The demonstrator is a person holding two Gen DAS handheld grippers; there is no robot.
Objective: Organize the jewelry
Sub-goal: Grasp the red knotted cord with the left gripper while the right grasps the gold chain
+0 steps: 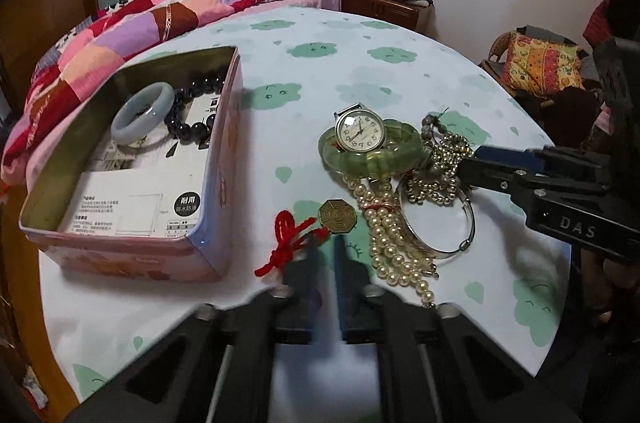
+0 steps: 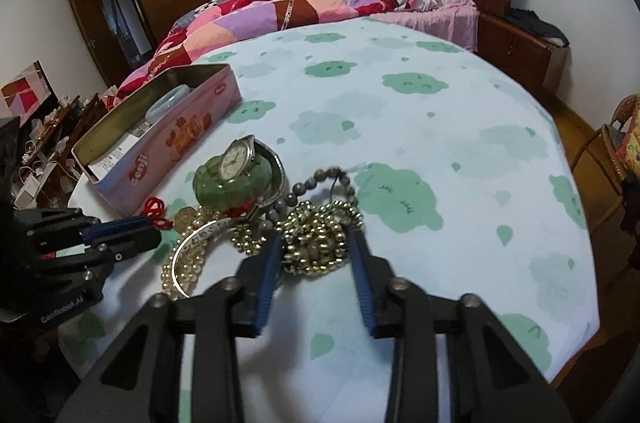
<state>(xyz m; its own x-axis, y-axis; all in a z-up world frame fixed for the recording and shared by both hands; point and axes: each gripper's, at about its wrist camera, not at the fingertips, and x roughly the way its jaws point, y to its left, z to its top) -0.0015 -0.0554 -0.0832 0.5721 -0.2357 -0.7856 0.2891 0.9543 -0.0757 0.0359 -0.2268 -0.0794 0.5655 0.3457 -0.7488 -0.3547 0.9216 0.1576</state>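
Here the pearl necklace (image 1: 390,235) lies lengthwise toward the left tongs (image 1: 325,243).

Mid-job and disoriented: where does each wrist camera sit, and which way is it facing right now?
Left wrist: rides the left gripper, looking forward and down across the table at the red cord charm, with the tin to the left. Its own fingers show at the bottom and the right gripper enters from the right.
Right wrist: rides the right gripper, looking forward and down at the gold bead chain between its fingers. The left gripper enters from the left.
Shared: tin, green bangle, watch, pearls, bed.
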